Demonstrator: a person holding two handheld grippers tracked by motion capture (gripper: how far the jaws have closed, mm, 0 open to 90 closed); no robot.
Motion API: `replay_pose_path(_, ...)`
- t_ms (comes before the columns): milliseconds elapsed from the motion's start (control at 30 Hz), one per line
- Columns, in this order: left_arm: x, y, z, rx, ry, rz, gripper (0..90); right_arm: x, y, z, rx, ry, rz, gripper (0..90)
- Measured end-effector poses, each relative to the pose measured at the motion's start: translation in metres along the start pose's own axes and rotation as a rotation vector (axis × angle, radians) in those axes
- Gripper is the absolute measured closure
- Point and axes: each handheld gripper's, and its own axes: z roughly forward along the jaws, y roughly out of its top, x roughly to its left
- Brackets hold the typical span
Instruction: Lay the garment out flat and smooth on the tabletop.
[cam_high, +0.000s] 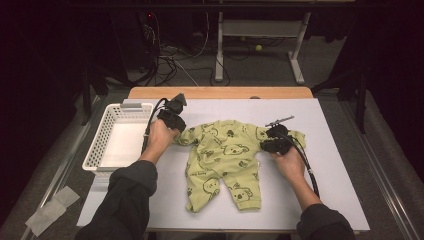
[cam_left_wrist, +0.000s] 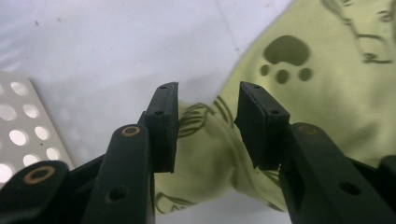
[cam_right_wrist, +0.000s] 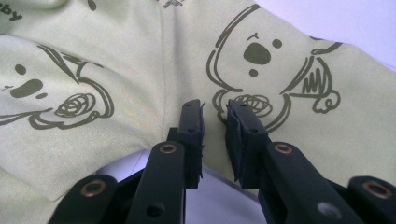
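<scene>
White table (cam_high: 330, 165), green baby suit (cam_high: 225, 160): one sleeve between the left gripper's (cam_left_wrist: 208, 126) parted jaws, fabric pinched in the right gripper's (cam_right_wrist: 215, 140).

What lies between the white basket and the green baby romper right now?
In the high view, the left gripper and its hand stand over bare white table between the basket and the romper.

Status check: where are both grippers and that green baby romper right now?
Left hand-held gripper open over a sleeve. Right hand-held gripper nearly shut at the other sleeve, grip unclear. Green romper flat on the mat. Nothing obstructing.
</scene>
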Motion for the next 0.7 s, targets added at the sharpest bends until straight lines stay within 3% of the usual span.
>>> replay_pose_path(133, 0.001, 0.003, 0.006, 0.026, 0.007, 0.002, 55.7, 0.000, 0.000, 0.000, -0.001, -0.001, -0.002, 76.9)
replay_pose_path(233, 0.000, 0.004, 0.004, 0.030, 0.018, 0.028, 64.4, -0.001, -0.001, 0.000, -0.003, 0.004, 0.001, 76.9)
replay_pose_path(400, -0.001, -0.002, -0.010, 0.005, -0.001, 0.061, 80.4, -0.001, 0.000, 0.000, 0.000, 0.003, -0.004, 77.0)
replay_pose_path(567, 0.001, -0.011, -0.026, -0.051, -0.025, 0.069, 82.6, 0.000, 0.000, 0.000, -0.001, -0.004, -0.001, 77.0)
replay_pose_path(700, 0.000, -0.019, -0.036, -0.066, -0.053, 0.086, 84.0, 0.001, 0.000, 0.000, 0.002, -0.009, 0.002, 77.0)
